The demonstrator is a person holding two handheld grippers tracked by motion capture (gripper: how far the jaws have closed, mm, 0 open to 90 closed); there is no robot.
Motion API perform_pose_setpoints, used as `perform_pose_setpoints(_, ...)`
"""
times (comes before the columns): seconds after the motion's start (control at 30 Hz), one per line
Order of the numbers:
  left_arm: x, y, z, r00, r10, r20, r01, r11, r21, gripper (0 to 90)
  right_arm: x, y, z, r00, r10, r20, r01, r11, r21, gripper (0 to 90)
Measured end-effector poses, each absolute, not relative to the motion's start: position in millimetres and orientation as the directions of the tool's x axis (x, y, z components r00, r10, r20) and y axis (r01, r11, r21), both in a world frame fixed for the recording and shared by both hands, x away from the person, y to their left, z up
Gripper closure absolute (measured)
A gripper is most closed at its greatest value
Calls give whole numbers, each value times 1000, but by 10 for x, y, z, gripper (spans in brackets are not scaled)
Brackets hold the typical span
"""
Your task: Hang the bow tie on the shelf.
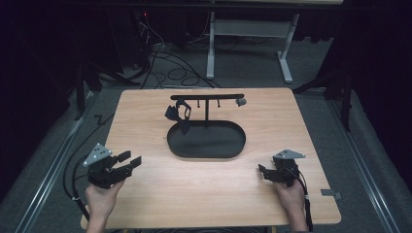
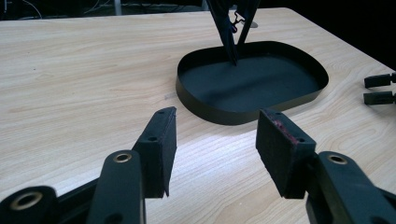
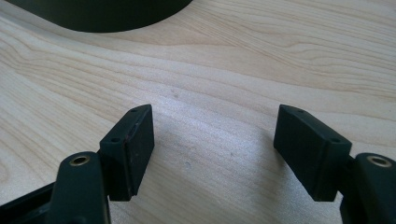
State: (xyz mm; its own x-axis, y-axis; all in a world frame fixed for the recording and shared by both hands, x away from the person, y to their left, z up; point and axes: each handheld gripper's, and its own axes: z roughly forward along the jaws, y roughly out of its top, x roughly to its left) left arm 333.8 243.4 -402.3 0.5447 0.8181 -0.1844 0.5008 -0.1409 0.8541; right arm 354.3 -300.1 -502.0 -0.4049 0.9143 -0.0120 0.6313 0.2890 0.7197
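A black oval tray (image 1: 179, 148) lies in the middle of the wooden table (image 1: 145, 199). From it rises a thin T-shaped stand (image 1: 207, 97) with small hooks under its bar. A dark, strap-like item (image 1: 177, 114) hangs from the bar's left part and reaches down to the tray, and a small grey piece (image 1: 240, 102) sits at the bar's right end. My left gripper (image 1: 133, 159) is held near the table's left front, open, pointing at the tray (image 2: 299, 100). My right gripper (image 1: 261, 172) is held at the right front, open over bare wood. Nothing is between either pair of jaws (image 2: 217, 121) (image 3: 212, 116).
The right gripper's two fingers (image 2: 379, 88) show at the far right of the left gripper view. The tray's wall (image 3: 107, 18) shows at the top of the right gripper view. Beyond the table are cables (image 1: 170, 68) on the floor and a white table frame (image 1: 252, 34).
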Motion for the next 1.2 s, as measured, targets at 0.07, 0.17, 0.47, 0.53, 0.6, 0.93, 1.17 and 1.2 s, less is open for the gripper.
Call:
perform_pose_setpoints(0.07, 3338, 2426, -4035, 545, 818, -183, 501, -143, 853, 484, 3543, -3001, -5020, -405, 914, -12, 631, 289, 720, 301)
perform_pose_setpoints(0.17, 3338, 2410, -4057, 548, 816, -184, 503, -146, 852, 484, 3542, -3001, -5020, -405, 914, -12, 631, 289, 720, 301)
perform_pose_setpoints(0.47, 3343, 2374, -4123, 554, 809, -198, 516, -147, 844, 483, 3543, -3001, -5020, -405, 914, -12, 631, 289, 720, 301)
perform_pose_setpoints(0.53, 3345, 2368, -4139, 555, 807, -202, 519, -146, 842, 482, 3543, -3001, -5020, -405, 914, -12, 631, 289, 720, 302)
perform_pose_setpoints(0.6, 3346, 2362, -4152, 555, 806, -207, 521, -143, 841, 482, 3542, -3001, -5020, -405, 914, -12, 631, 289, 720, 302)
perform_pose_setpoints(0.93, 3353, 2312, -4223, 557, 803, -213, 531, -147, 834, 482, 3543, -3001, -5020, -405, 914, -12, 631, 289, 720, 302)
perform_pose_setpoints(1.17, 3355, 2292, -4275, 553, 804, -220, 538, -143, 831, 482, 3542, -3001, -5020, -405, 914, -12, 631, 289, 720, 302)
perform_pose_setpoints(1.2, 3355, 2291, -4283, 553, 803, -221, 540, -143, 830, 482, 3542, -3001, -5020, -405, 914, -12, 632, 289, 719, 301)
